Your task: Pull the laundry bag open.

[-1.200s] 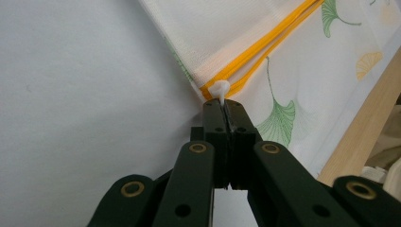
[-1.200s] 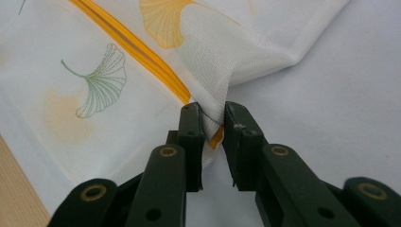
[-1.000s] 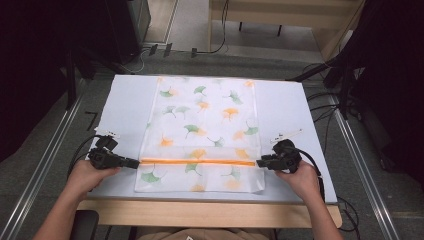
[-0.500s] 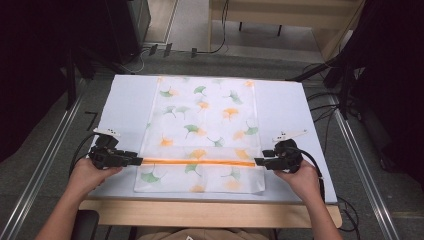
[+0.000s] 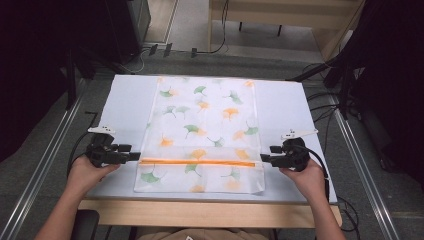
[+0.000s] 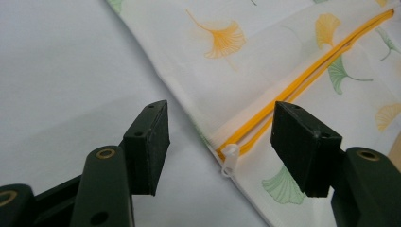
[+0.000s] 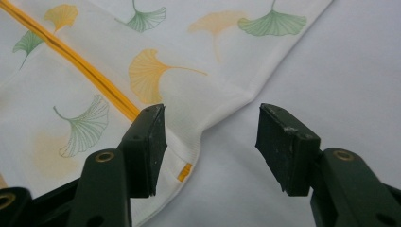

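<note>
Bag (image 5: 205, 135) lies flat on tabletop (image 5: 285, 110), near flap folded at zip (image 5: 197, 161). Both grippers' fingers, left (image 5: 136, 156) and right (image 5: 264, 159), have just opened, empty; fold looks done.

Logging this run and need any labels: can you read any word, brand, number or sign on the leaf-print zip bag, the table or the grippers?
None: no readable text anywhere.
Zip bag: ginkgo-leaf print and an orange zip only, no label; the white zip pull is plain.
Table: bare.
Left gripper and right gripper: black jaws, open, unmarked.
</note>
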The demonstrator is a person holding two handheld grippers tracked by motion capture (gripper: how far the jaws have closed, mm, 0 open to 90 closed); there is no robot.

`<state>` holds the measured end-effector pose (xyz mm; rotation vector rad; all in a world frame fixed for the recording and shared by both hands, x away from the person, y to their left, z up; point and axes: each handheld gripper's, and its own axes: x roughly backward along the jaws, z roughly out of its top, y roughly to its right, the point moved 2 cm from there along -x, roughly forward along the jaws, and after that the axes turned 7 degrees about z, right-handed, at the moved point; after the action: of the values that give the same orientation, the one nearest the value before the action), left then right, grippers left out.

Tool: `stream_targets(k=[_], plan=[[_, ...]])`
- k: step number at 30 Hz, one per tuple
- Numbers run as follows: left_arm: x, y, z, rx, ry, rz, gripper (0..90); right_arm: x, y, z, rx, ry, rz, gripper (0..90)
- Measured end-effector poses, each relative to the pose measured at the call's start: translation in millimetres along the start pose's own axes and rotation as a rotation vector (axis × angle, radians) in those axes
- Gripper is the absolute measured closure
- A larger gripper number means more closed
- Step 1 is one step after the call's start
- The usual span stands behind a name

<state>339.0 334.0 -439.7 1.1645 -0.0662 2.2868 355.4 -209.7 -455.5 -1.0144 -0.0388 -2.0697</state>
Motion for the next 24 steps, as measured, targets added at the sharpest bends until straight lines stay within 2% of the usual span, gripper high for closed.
stream_targets(k=[10,17,22,24], plan=[[4.9,-12.2,-0.2,0.054,0.054,0.058,34.3,12.6,15.1,-4.9,-0.018,0.045,-0.038,39.3],[8.2,-21.0,-2.5,0.072,0.064,0.077,33.8,20.6,28.1,-10.0,-0.040,0.071,-0.081,38.9],[9.2,-26.3,-3.7,0.090,0.078,0.110,32.3,22.7,34.4,-12.3,-0.055,0.084,-0.096,37.5],[9.5,-28.6,-4.3,0.095,0.079,0.122,32.3,23.4,37.0,-13.1,-0.045,0.090,-0.103,36.2]])
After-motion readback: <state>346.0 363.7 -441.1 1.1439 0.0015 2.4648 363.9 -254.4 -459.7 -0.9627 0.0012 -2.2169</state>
